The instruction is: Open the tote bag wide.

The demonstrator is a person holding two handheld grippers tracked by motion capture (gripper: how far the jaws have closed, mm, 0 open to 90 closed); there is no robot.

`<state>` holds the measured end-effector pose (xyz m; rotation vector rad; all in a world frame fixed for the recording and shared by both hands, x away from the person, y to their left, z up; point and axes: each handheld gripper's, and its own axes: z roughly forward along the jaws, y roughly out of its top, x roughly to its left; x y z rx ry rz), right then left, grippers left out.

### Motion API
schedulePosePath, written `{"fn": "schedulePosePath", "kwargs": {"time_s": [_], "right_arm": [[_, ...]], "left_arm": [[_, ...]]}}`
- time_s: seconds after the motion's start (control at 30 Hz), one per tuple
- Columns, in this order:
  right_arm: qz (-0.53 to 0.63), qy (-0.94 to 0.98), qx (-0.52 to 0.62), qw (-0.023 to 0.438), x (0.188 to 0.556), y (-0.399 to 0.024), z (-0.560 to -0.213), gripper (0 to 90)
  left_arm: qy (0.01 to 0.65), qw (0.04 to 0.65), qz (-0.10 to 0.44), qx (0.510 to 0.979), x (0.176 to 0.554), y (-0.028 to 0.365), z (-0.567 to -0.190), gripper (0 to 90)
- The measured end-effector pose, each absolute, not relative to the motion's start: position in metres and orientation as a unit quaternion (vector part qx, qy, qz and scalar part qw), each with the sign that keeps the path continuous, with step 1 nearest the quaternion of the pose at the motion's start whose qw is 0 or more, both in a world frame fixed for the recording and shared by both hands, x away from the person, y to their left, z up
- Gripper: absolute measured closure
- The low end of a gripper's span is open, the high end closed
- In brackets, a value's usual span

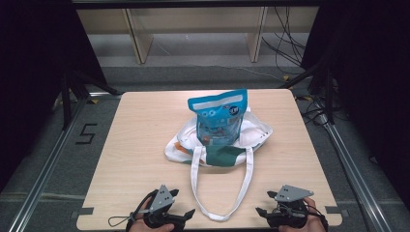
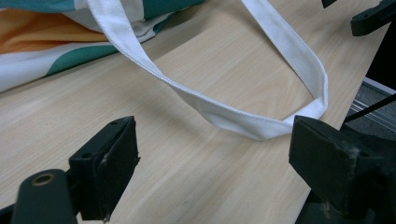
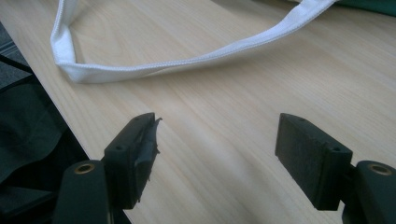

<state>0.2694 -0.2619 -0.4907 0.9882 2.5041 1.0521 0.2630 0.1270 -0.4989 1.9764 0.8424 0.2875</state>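
Here, a white tote bag (image 1: 217,142) with green and orange patches lies slumped near the middle of the wooden table (image 1: 135,145), and this bag serves as the landmark for all that follows. A blue snack pouch (image 1: 220,118) stands upright in the bag's mouth, its sealed top edge pointing up and away from the person and its long axis roughly vertical. From the bag's near side a white strap handle (image 1: 222,193) runs toward the person as a long, narrow loop; its long axis lies from the bag straight to the table's near edge, with the closed bend of the loop pointing at the person. The left gripper (image 1: 181,203) rests near the table's front edge, to the left of the loop's bend, with jaws spread apart and nothing between them; in the left gripper view the strap (image 2: 261,126) lies just beyond the jaws. The right gripper (image 1: 265,203) sits to the right of the bend, its jaws likewise wide apart over bare wood; in the right gripper view the strap (image 3: 140,70) lies ahead of the jaws, clear of them.
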Motion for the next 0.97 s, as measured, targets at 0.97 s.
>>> {"fn": "schedulePosePath", "kwargs": {"time_s": [0.97], "right_arm": [[0.377,0.851,0.342,0.131,0.2712,-0.2641,-0.4886,30.7]], "left_arm": [[0.345,0.465,0.122,0.806,0.2646,0.1282,-0.4982,15.1]]}}
